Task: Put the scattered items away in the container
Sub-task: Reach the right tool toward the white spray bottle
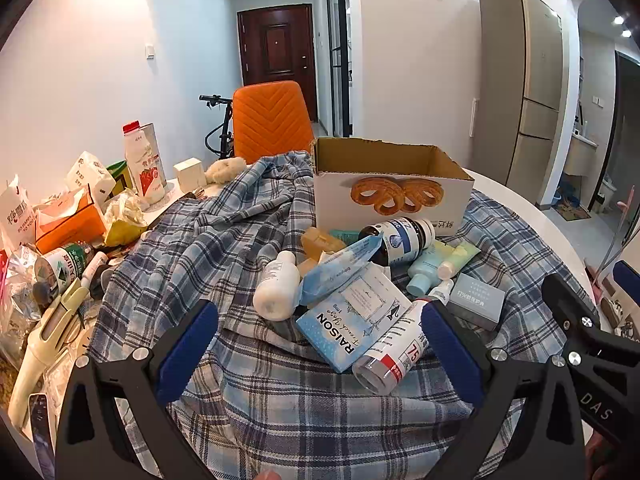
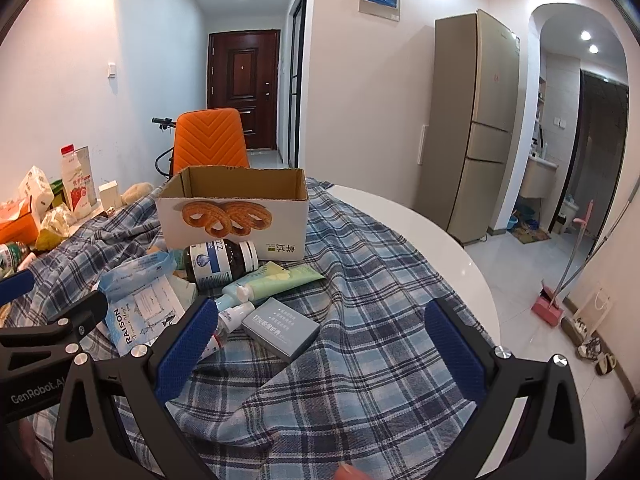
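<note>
An open cardboard box [image 1: 392, 196] with a pastry picture stands on a plaid cloth [image 1: 248, 392]. In front of it lie a dark bottle [image 1: 396, 240], a white bottle [image 1: 278, 288], a blue RAISON packet [image 1: 352, 320], a clear bottle with a red label [image 1: 394, 354], a green tube [image 2: 276, 278] and a grey box [image 2: 280, 328]. My left gripper [image 1: 320, 344] is open, with the clear bottle beside its right pad. My right gripper [image 2: 320, 348] is open over bare cloth, with the grey box just ahead of its left finger. Neither holds anything.
Clutter fills the table's left side: an orange tissue box [image 1: 68, 224], a milk bottle [image 1: 144, 164], snack bags and a cream handheld tool [image 1: 44, 344]. An orange chair [image 1: 272, 120] stands behind the table. The white table edge [image 2: 460, 264] curves at the right, with floor beyond.
</note>
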Action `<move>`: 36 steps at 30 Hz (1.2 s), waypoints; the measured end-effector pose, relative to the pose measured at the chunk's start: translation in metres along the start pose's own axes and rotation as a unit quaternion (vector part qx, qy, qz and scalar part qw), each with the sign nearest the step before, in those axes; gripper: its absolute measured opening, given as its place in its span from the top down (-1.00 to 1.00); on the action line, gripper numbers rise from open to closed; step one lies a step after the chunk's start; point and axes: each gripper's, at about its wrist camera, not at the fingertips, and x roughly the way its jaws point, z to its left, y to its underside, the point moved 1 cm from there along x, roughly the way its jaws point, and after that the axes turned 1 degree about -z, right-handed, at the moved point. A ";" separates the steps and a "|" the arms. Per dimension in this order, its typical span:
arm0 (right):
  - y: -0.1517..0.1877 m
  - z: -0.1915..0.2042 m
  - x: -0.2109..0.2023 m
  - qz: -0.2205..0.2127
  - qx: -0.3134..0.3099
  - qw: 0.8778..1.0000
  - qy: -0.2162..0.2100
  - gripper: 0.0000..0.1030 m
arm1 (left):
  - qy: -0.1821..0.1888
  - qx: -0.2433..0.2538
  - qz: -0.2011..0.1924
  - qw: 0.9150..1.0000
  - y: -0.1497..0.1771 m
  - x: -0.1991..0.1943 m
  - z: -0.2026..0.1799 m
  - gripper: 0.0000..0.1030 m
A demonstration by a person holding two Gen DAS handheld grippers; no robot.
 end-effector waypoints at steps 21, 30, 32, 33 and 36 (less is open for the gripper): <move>0.000 -0.014 0.003 0.004 0.038 0.999 -0.031 -1.00 | 0.010 0.003 -0.001 1.000 -0.002 0.000 -0.004 -1.00; 0.001 -0.012 -0.002 -0.023 0.035 0.996 -0.079 -1.00 | 0.036 -0.024 -0.007 0.999 -0.003 0.001 0.006 -1.00; 0.001 -0.009 -0.001 -0.025 0.026 0.996 -0.083 -1.00 | 0.036 -0.026 -0.007 0.999 -0.003 0.003 0.008 -1.00; 0.002 -0.006 -0.001 -0.024 0.021 0.996 -0.085 -1.00 | 0.034 -0.025 -0.008 0.999 -0.003 0.003 0.008 -1.00; 0.004 -0.001 0.002 -0.020 0.013 0.994 -0.105 -1.00 | 0.013 -0.023 -0.014 1.000 -0.001 0.003 0.012 -1.00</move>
